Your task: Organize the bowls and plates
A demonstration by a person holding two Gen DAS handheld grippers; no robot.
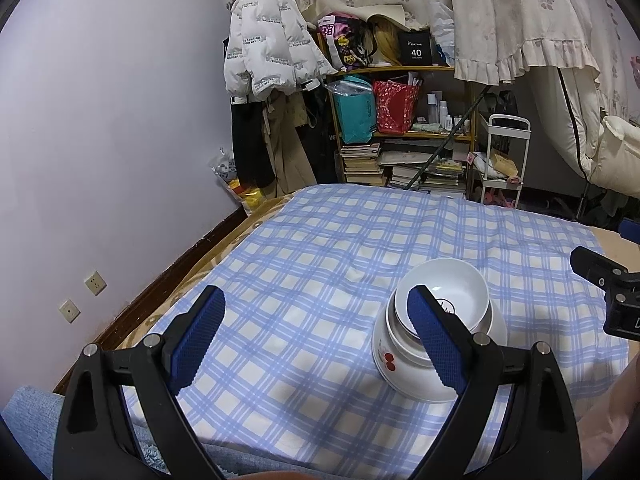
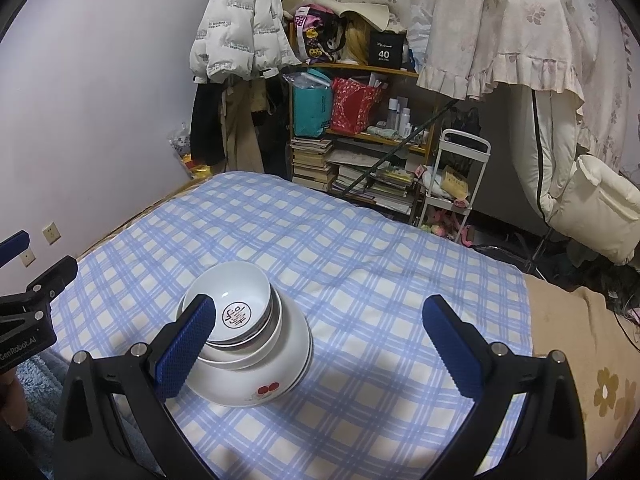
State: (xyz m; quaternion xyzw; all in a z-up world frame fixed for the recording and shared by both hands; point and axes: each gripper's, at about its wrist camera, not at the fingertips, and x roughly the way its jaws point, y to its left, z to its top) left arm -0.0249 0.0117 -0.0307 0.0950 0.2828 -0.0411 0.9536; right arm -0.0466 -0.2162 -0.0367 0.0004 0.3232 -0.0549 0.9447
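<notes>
Both hand-held grippers, left [image 1: 316, 336] and right [image 2: 316, 344], gape empty over the bed [image 2: 360, 248]; stacked bowls [image 2: 244, 332] sit mid-sheet, untouched.

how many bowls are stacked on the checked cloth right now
3 at least: the top bowl with a dark emblem, a middle bowl under it, and the bottom bowl with red cherries. Thinner ones may be hidden.

1. The left gripper [image 1: 316, 340] is spread wide with nothing between its blue-padded fingers [image 1: 198, 334], and hangs just left of the stack of bowls [image 1: 436, 332].
2. The right gripper [image 2: 320, 350] is likewise spread wide and empty, just right of that stack.
3. Each gripper's black frame shows at the edge of the other's view.
</notes>
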